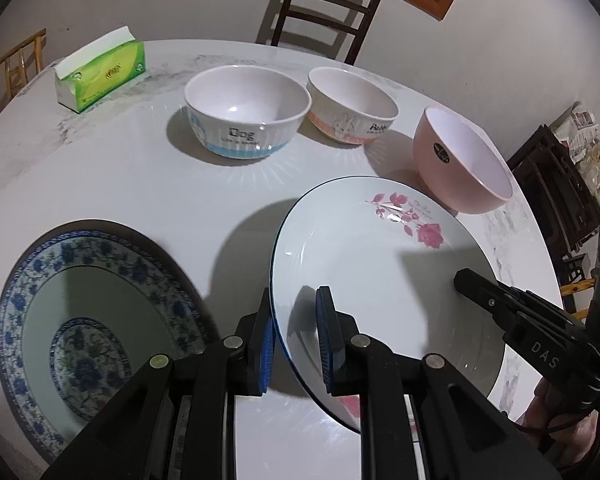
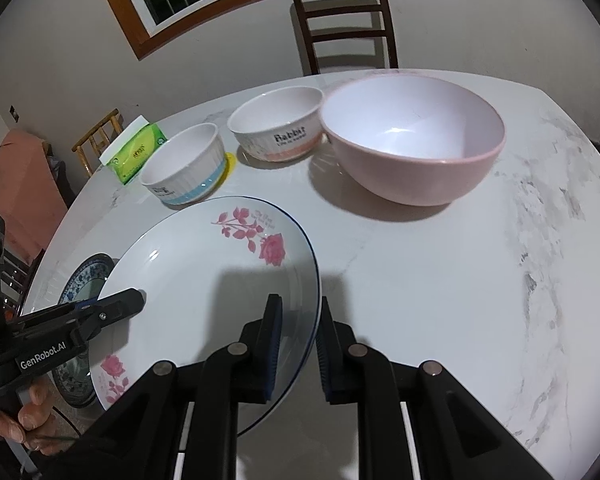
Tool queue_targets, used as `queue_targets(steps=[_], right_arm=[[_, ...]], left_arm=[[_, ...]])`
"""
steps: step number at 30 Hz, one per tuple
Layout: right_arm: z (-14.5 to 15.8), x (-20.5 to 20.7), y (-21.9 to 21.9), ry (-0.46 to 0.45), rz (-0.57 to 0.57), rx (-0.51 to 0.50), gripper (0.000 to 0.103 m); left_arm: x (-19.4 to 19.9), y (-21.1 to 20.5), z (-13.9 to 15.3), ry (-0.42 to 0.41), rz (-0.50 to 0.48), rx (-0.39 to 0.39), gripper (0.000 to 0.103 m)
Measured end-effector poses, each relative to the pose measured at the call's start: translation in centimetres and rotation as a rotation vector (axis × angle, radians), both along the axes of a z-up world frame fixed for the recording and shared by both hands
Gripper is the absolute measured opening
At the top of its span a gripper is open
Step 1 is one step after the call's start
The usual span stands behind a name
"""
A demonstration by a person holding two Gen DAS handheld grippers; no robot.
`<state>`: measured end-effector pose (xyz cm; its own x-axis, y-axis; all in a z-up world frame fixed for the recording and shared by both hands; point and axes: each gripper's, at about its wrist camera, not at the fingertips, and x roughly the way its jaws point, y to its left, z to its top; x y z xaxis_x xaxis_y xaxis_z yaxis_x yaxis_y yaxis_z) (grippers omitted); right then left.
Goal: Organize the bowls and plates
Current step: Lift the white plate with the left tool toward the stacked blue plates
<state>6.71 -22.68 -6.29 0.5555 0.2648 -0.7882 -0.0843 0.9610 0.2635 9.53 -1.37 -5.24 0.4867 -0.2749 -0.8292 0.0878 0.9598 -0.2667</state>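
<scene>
Jaws of both grippers clamp the blue-rimmed white rose plate at opposite edges.

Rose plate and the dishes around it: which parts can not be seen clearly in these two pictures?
- Rose plate: near rim hidden by the left gripper in the left wrist view, and by the right gripper in the right wrist view.
- Blue patterned plate: left wrist view, near edge behind the gripper body; right wrist view, mostly behind the rose plate.
- Small print under "Dog" on the blue-banded bowl: too small.
</scene>
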Motion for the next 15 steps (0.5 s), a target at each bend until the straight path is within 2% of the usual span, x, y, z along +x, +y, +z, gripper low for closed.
queue_targets(steps=[15], right_arm=[[2.5,-0.9,5.4,-0.045,0.092,-0.002,0.017]], left_arm=[[-3.1,6.4,2.0,-0.045,0.107,-0.002,0.015]])
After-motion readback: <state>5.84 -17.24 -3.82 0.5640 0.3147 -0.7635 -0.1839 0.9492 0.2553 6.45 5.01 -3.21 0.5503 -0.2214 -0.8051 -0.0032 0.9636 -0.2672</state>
